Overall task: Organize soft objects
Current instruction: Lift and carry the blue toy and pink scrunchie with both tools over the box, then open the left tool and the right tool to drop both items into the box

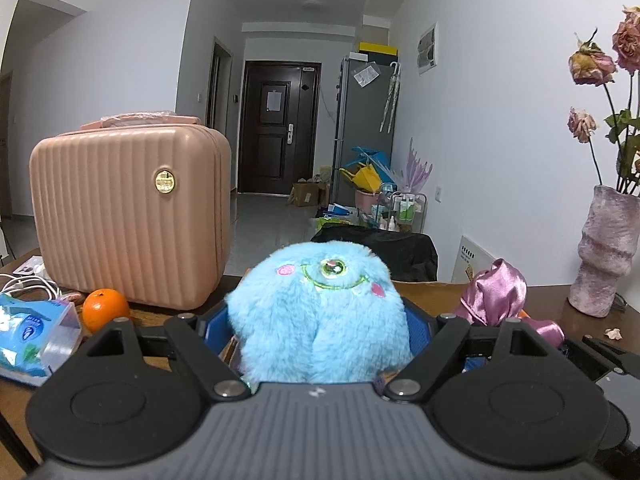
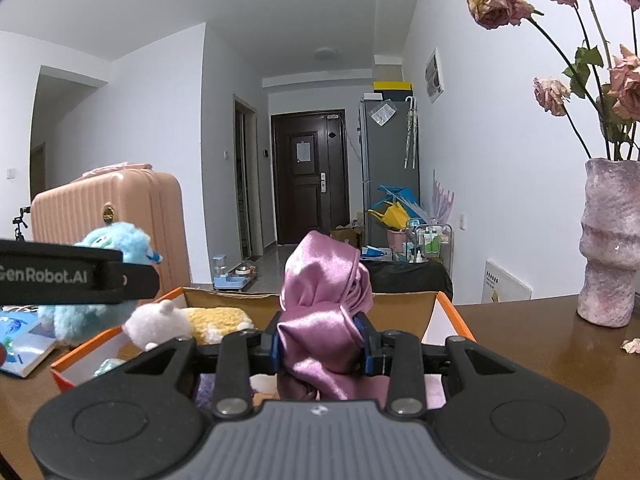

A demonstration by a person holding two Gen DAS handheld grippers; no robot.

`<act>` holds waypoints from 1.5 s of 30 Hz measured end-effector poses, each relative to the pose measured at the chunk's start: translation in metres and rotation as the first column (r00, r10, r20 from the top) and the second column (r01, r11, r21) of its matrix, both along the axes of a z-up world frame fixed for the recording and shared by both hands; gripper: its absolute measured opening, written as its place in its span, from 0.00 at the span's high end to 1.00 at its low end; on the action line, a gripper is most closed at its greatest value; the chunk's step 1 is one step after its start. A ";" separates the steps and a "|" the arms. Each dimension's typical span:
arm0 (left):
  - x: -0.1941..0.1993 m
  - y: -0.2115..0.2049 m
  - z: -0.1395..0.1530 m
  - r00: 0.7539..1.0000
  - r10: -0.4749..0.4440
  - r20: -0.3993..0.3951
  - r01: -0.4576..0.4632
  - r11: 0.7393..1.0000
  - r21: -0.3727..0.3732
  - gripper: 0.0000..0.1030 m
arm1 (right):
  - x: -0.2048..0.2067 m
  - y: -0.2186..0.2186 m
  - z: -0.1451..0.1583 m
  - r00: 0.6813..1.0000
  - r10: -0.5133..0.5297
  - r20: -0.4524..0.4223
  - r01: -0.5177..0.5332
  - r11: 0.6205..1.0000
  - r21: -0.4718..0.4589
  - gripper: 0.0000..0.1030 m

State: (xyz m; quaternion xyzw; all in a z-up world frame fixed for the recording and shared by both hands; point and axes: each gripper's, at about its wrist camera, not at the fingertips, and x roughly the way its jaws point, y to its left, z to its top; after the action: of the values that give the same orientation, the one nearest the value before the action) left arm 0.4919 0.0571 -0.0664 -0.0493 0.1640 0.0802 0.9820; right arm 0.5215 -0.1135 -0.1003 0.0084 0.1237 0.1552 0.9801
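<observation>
Left gripper (image 1: 320,332) clamping blue plush (image 1: 320,312); right gripper (image 2: 320,344) pinching pink satin cloth (image 2: 324,304), both hovering over orange box (image 2: 452,312). Likely risking slippery satin sliding free, missing box.

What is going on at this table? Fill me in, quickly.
A person is sorting soft things with two handheld tongs. The left tongs are shut on a fluffy blue plush toy, held up near the pink suitcase. The right tongs are shut on a bunched pink satin cloth, held over an open orange-edged box on the brown table. A white-and-yellow plush already lies inside that box.
</observation>
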 end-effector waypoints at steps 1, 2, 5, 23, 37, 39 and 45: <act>0.004 0.001 -0.001 1.000 0.000 -0.002 0.000 1.000 -0.001 0.19 | 0.003 0.000 0.000 1.000 -0.002 -0.001 0.002 1.000 -0.002 0.67; 0.007 0.001 -0.001 1.000 0.001 -0.004 -0.001 1.000 -0.002 0.19 | 0.006 0.001 0.000 1.000 -0.003 -0.002 0.003 1.000 -0.004 0.67; 0.016 0.001 -0.002 1.000 0.000 -0.004 0.000 1.000 0.004 0.19 | 0.014 0.002 -0.001 1.000 -0.006 -0.006 0.006 1.000 -0.010 0.67; 0.038 -0.003 -0.011 0.999 -0.001 -0.032 0.001 1.000 0.023 0.16 | 0.027 0.008 -0.004 0.999 -0.033 -0.012 0.032 0.998 -0.050 0.53; 0.040 0.008 -0.013 0.996 0.082 -0.034 -0.081 0.997 0.018 0.00 | 0.024 -0.002 -0.004 0.994 -0.104 0.016 0.104 0.994 -0.017 0.00; 0.041 0.009 -0.014 0.996 0.083 -0.038 -0.082 0.996 0.018 0.00 | 0.024 -0.003 -0.004 0.995 -0.103 0.012 0.103 0.995 -0.013 0.00; 0.040 0.009 -0.013 0.996 0.079 -0.028 -0.078 0.997 0.026 0.00 | 0.022 -0.004 -0.004 0.994 -0.107 0.018 0.107 0.994 -0.009 0.00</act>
State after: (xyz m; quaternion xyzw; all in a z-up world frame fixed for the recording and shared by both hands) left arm 0.5316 0.0660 -0.0793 -0.0422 0.1753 0.1214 0.9761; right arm 0.5438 -0.1174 -0.1047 0.0087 0.1152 0.1018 0.9881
